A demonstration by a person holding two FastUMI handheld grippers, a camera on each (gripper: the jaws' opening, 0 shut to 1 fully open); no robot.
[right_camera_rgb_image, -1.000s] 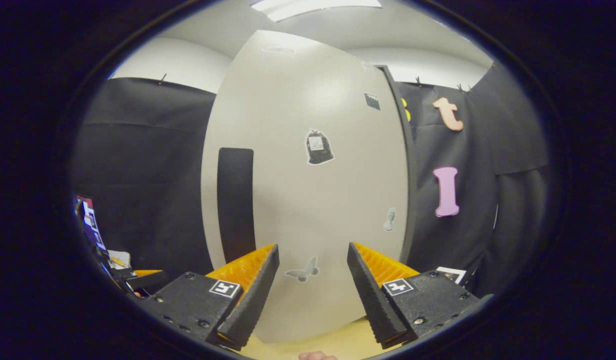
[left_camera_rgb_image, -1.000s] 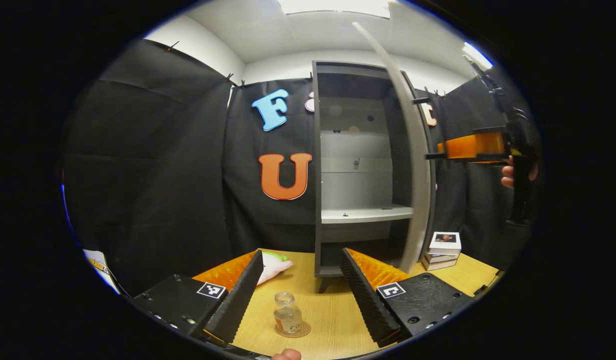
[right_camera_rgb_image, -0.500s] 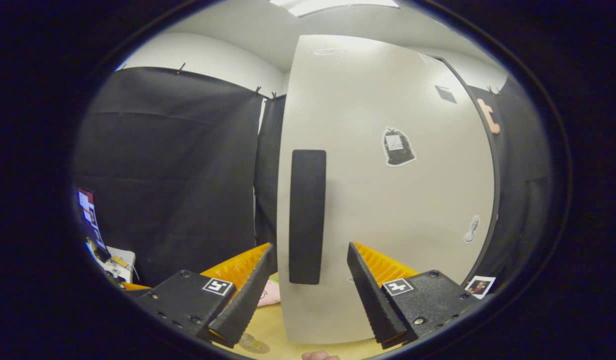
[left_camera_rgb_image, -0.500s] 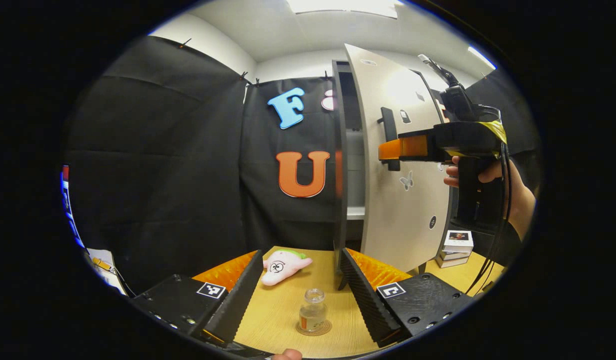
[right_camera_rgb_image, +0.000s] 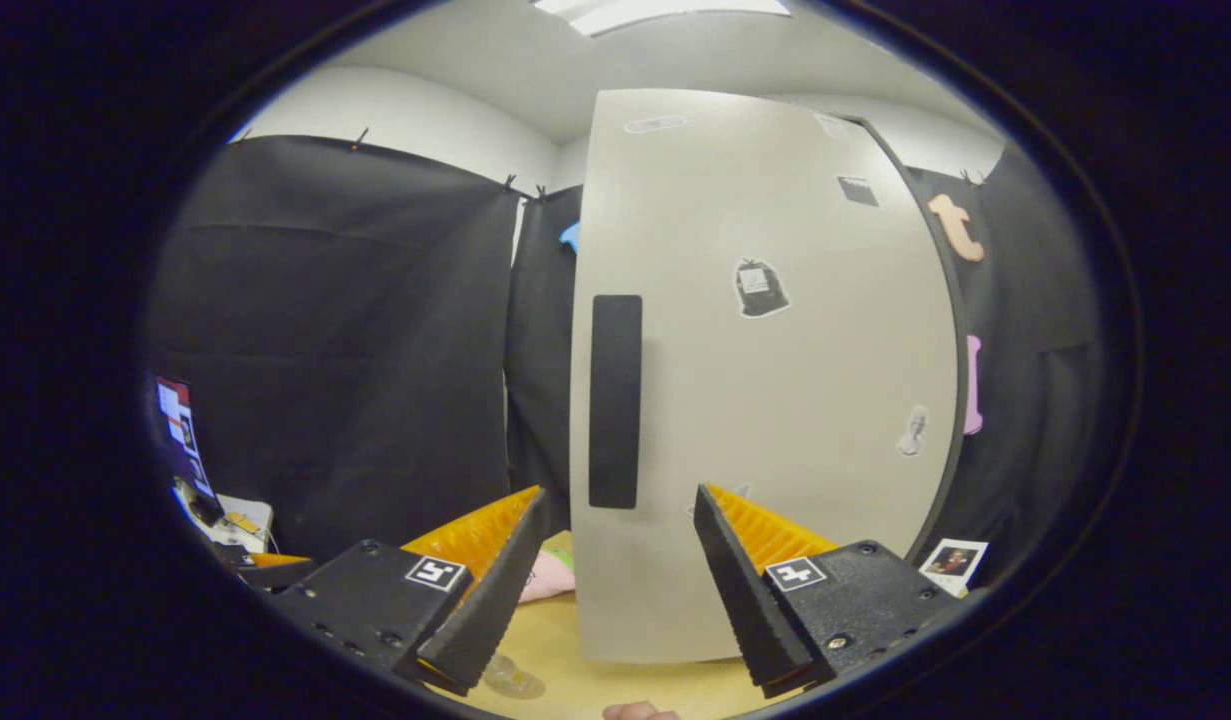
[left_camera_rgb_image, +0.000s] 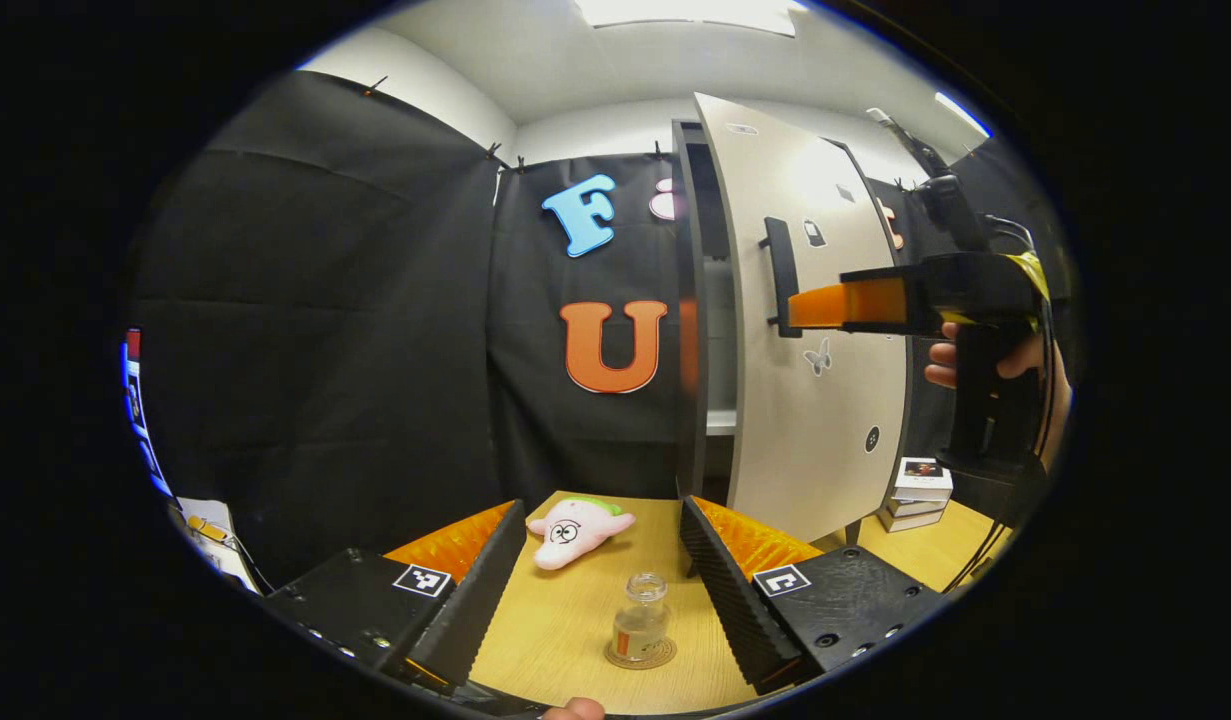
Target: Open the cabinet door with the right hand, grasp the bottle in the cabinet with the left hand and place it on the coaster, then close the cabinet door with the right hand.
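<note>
In the left gripper view, a pink plush toy (left_camera_rgb_image: pixel 578 528) is seen lying on the wooden table (left_camera_rgb_image: pixel 565 620), just left of the cabinet's foot. The left gripper (left_camera_rgb_image: pixel 603 590) is held low over the table with its jaws spread wide and nothing between them. The bottle (left_camera_rgb_image: pixel 641 630), a small clear glass jar without a lid, is found standing upright on the round coaster (left_camera_rgb_image: pixel 641 657), in the gap between the fingers but touched by neither; a shallow layer of pale content appears to be held at its bottom, though this cannot be told for certain. Further right, the cabinet (left_camera_rgb_image: pixel 691 330) is shown with its door (left_camera_rgb_image: pixel 820 340) partly ajar, a narrow slice of a light shelf being visible inside; no contents can be made out there. A dark vertical handle (left_camera_rgb_image: pixel 781 275) is fixed to the door's front. The right gripper (left_camera_rgb_image: pixel 800 308), held in a hand (left_camera_rgb_image: pixel 985 360), is pointed at the door near that handle. A stack of small boxes (left_camera_rgb_image: pixel 917 490) is placed on the table beside the cabinet's right side. In the right gripper view, the right gripper (right_camera_rgb_image: pixel 620 560) is seen with its jaws wide apart, facing the door (right_camera_rgb_image: pixel 775 400) and its handle (right_camera_rgb_image: pixel 615 400), apart from both.
</note>
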